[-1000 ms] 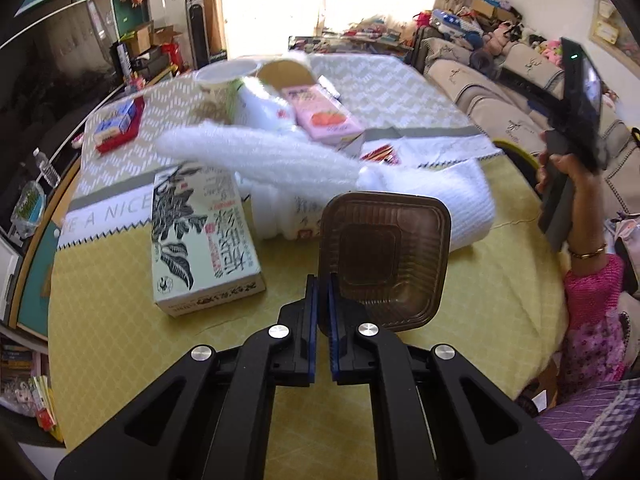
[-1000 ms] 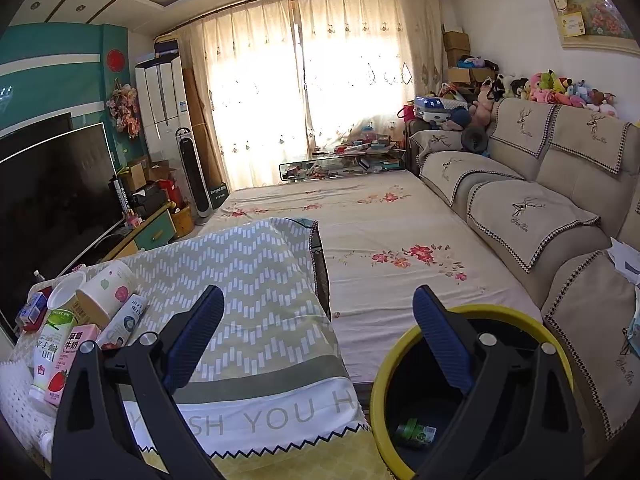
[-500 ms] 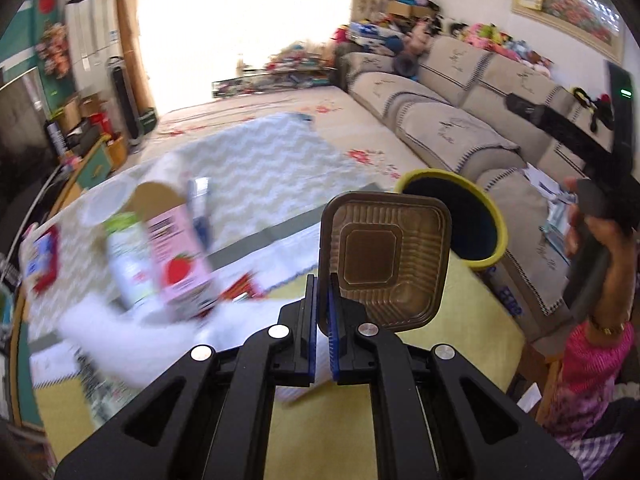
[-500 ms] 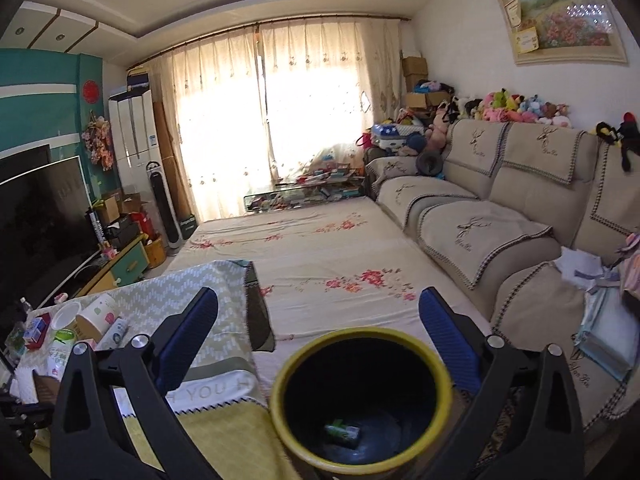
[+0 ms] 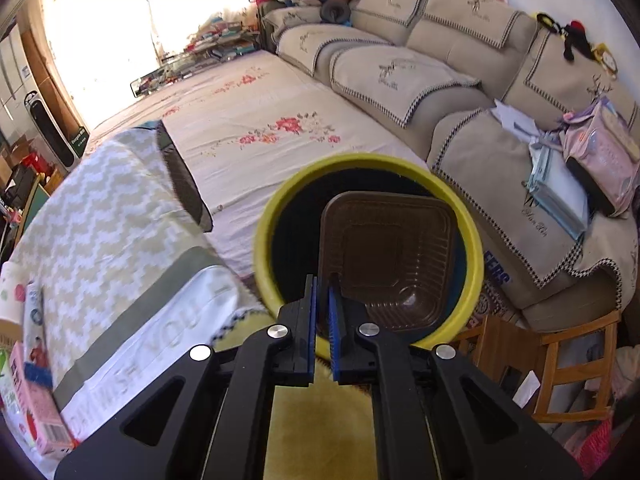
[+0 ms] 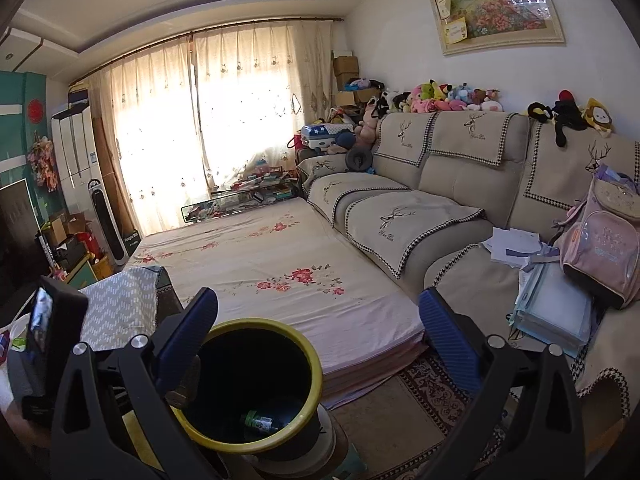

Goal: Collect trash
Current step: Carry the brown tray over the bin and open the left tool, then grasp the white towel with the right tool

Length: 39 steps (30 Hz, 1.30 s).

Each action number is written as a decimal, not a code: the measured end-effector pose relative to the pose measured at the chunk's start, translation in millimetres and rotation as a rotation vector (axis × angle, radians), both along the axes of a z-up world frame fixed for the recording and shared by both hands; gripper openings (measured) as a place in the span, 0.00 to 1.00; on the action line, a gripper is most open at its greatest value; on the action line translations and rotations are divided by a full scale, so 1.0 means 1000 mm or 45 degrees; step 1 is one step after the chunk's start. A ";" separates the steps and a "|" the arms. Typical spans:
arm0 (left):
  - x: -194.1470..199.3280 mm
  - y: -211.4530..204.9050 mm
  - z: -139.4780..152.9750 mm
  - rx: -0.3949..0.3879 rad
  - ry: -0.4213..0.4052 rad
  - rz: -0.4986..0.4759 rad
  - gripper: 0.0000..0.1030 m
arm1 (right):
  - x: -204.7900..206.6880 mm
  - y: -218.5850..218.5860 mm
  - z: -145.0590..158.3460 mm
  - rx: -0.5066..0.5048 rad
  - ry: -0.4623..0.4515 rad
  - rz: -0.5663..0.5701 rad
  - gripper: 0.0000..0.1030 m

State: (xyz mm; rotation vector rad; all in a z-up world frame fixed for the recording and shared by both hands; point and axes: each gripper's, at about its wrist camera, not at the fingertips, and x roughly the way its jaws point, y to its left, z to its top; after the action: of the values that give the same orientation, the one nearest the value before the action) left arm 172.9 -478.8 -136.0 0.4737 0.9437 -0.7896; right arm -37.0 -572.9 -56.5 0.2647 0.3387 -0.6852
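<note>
A brown, square plastic tray (image 5: 388,264) stands upright, pinched by its lower left edge in my left gripper (image 5: 323,284), which is shut on it. The tray hangs right over the dark mouth of the yellow-rimmed bin (image 5: 272,216). In the right wrist view the same bin (image 6: 312,364) sits low and left, with a green bottle (image 6: 260,420) on its bottom. My right gripper (image 6: 318,304) is open, with nothing between its blue pads (image 6: 444,340); its left finger stands in front of the bin's near rim. The black body of the left gripper (image 6: 52,320) shows at that view's left edge.
The table's yellow and chevron cloths (image 5: 100,240) lie to the left, with cartons (image 5: 36,408) at its edge. A floral-sheeted bed (image 6: 280,272) runs behind the bin, a beige sofa (image 6: 460,184) with a pink backpack (image 6: 600,248) to the right, and a wooden stool (image 5: 572,368) beside the bin.
My left gripper has swung right from the cluttered table to above the bin, the tray still in it. In the right wrist view the bin has slid left and the view has lifted.
</note>
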 end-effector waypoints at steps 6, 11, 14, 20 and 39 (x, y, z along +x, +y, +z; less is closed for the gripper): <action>0.001 -0.012 -0.010 -0.025 -0.033 0.022 0.55 | -0.005 -0.007 -0.002 0.023 -0.006 0.002 0.93; -0.011 0.040 0.031 -0.201 -0.079 0.025 0.58 | 0.005 0.003 -0.003 0.030 0.008 0.041 0.93; -0.021 0.087 0.064 -0.322 -0.164 0.065 0.67 | 0.017 0.015 -0.005 0.044 0.022 0.106 0.93; -0.031 0.217 0.120 -0.534 -0.349 0.261 0.77 | 0.065 0.064 -0.018 0.113 0.049 0.358 0.93; -0.042 0.495 0.082 -0.438 -0.469 0.880 0.84 | 0.157 0.286 -0.072 0.256 0.384 1.127 0.89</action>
State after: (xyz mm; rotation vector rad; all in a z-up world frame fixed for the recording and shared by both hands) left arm 131.0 16.7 -53.6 -0.0264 0.5487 -0.2084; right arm 119.6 -287.4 -128.5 0.1737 0.7534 0.1906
